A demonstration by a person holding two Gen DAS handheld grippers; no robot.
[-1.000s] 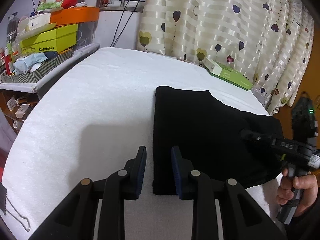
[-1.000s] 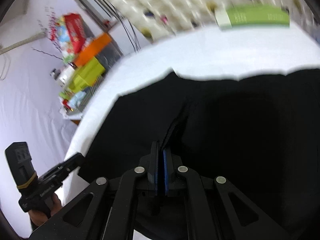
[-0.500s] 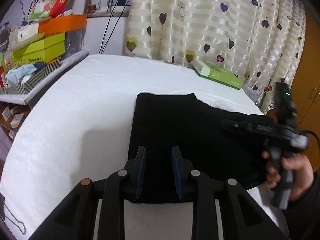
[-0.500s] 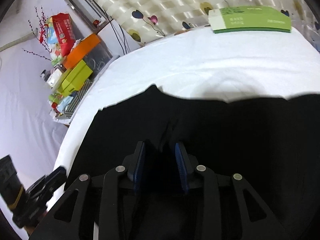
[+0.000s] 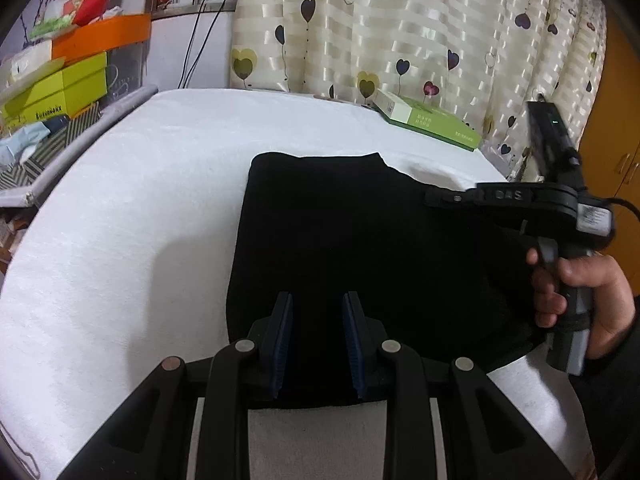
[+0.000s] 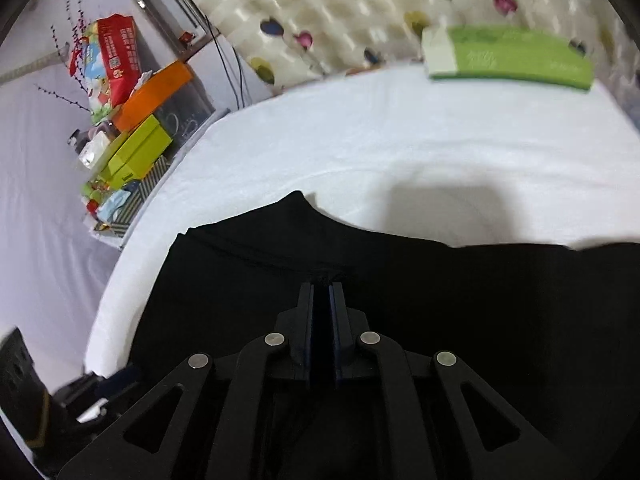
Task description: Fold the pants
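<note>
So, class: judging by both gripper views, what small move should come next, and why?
Probably close the left gripper on the pants: its jaws are open over the near edge, while the right gripper looks nearly shut on the cloth.

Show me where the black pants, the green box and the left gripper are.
black pants (image 5: 360, 240), left wrist view, middle of the folded fabric.
green box (image 5: 430, 120), left wrist view, its top face.
left gripper (image 5: 317, 340), left wrist view, midway between its open fingertips.
</note>
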